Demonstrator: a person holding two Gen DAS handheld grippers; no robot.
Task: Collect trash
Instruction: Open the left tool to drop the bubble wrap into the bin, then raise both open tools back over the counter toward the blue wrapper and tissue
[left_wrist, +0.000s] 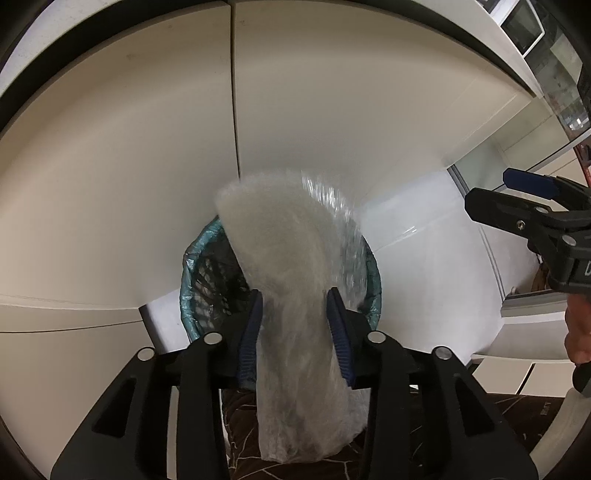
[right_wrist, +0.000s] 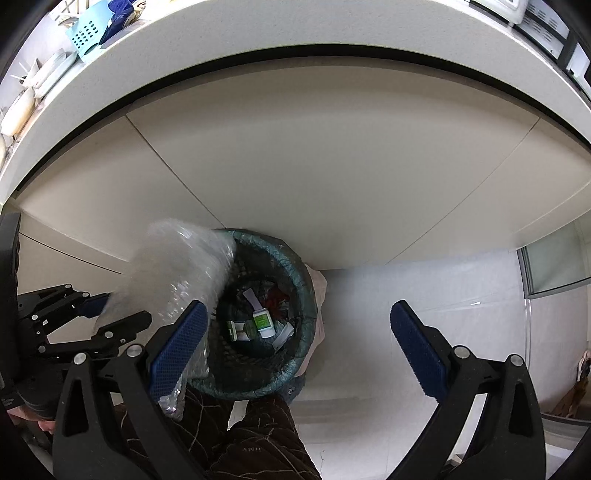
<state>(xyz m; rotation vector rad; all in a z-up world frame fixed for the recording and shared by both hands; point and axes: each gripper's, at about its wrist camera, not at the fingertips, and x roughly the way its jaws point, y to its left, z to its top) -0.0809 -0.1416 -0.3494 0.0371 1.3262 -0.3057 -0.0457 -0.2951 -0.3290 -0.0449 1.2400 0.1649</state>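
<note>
My left gripper (left_wrist: 295, 325) is shut on a sheet of clear bubble wrap (left_wrist: 291, 266) that stands up between its blue pads and hangs below them. It is held over the near left rim of a mesh trash bin (left_wrist: 207, 273) lined with a teal bag. In the right wrist view the bubble wrap (right_wrist: 177, 273) hangs at the bin's left rim, and the bin (right_wrist: 266, 314) holds small cartons and paper scraps. My right gripper (right_wrist: 299, 339) is open and empty above the bin. It also shows at the right edge of the left wrist view (left_wrist: 517, 199).
Cream cabinet doors (right_wrist: 332, 166) stand right behind the bin under a white countertop (right_wrist: 295, 29). The floor is white tile (right_wrist: 424, 295). A brown patterned cloth (right_wrist: 258, 435) lies in front of the bin. Dishes and a blue basket (right_wrist: 88, 33) sit on the counter.
</note>
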